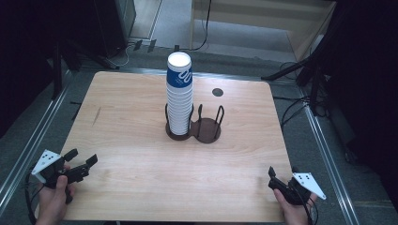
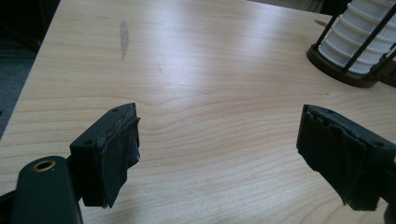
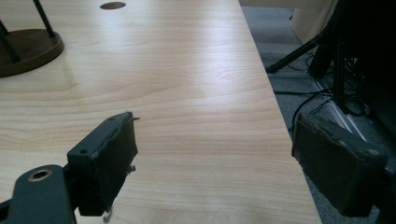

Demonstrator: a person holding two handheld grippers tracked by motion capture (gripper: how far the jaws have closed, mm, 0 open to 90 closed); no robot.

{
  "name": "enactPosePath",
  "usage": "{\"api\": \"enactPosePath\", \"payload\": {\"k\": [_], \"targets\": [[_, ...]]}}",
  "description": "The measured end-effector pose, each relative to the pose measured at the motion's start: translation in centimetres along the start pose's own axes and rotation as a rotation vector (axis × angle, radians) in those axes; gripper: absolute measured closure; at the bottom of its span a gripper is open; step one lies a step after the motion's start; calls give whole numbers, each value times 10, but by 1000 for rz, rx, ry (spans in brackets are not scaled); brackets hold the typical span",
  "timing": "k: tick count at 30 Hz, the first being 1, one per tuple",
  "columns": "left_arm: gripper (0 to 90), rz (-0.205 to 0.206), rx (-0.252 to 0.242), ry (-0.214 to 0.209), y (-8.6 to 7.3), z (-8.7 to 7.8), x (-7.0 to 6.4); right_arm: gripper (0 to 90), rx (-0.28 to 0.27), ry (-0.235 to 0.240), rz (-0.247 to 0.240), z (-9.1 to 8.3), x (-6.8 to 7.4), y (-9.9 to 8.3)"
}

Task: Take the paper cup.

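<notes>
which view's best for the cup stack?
High view: the whole cup stack shows, upright in the left bay of the holder. Left gripper view catches only its lower rims behind the holder's rods, at the top right corner. Right gripper view has the holder's empty base, no cups.

We see a tall stack of paper cups (image 1: 179, 93): white ribbed sides, nested upside down, top cup with a blue band and white lettering, flat white base facing up. Stack stands upright, roughly straight, at table centre. It sits in the left bay of a dark two-bay cup holder (image 1: 193, 127), thin upright black rods around it. Right bay is empty, round base bare. In the left gripper view the stack's lower cups (image 2: 363, 39) show behind the rods.
</notes>
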State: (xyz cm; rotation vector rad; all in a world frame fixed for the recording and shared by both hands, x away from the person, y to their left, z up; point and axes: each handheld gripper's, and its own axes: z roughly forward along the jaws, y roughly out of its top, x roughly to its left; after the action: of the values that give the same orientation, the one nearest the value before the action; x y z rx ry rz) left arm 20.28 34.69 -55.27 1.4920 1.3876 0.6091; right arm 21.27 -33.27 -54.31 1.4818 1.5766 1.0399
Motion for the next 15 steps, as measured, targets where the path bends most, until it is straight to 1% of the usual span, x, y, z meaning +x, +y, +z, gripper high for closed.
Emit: {"api": "enactPosePath", "payload": {"k": [2, 3, 4, 5, 6, 7, 8, 9, 11, 12, 13, 14, 15], "targets": [[138, 6, 3, 6, 0, 1, -1, 133, 1, -2, 19, 0, -2, 1], [138, 29, 9, 4, 0, 2, -3, 127, 2, -4, 24, 0, -3, 2], [138, 29, 9, 4, 0, 2, -3, 127, 2, -4, 24, 0, -3, 2], [138, 46, 7, -2, 0, 1, -4, 115, 4, 2, 23, 0, -3, 2], [138, 59, 5, -18, 0, 1, -5, 113, 4, 7, 23, 0, -3, 3], [136, 64, 7, -23, 0, 2, -6, 113, 5, 11, 26, 1, -3, 4], [136, 71, 16, -17, 0, 3, -7, 113, 6, 13, 27, 1, -3, 4], [137, 75, 23, -9, 0, 4, -7, 113, 8, 9, 15, 1, -1, 5], [137, 78, 28, -11, 1, 5, -8, 113, 11, 8, 1, 1, 2, 8], [137, 77, 40, -12, 1, 6, -7, 113, 11, 6, 2, 1, 4, 9], [137, 77, 43, -15, 1, 6, -7, 113, 9, 3, 6, 1, 6, 12], [137, 77, 43, -20, 1, 6, -7, 114, 7, 13, 20, 1, 10, 17], [137, 76, 44, -21, 1, 6, -7, 114, 7, 13, 20, 1, 10, 17]]}}
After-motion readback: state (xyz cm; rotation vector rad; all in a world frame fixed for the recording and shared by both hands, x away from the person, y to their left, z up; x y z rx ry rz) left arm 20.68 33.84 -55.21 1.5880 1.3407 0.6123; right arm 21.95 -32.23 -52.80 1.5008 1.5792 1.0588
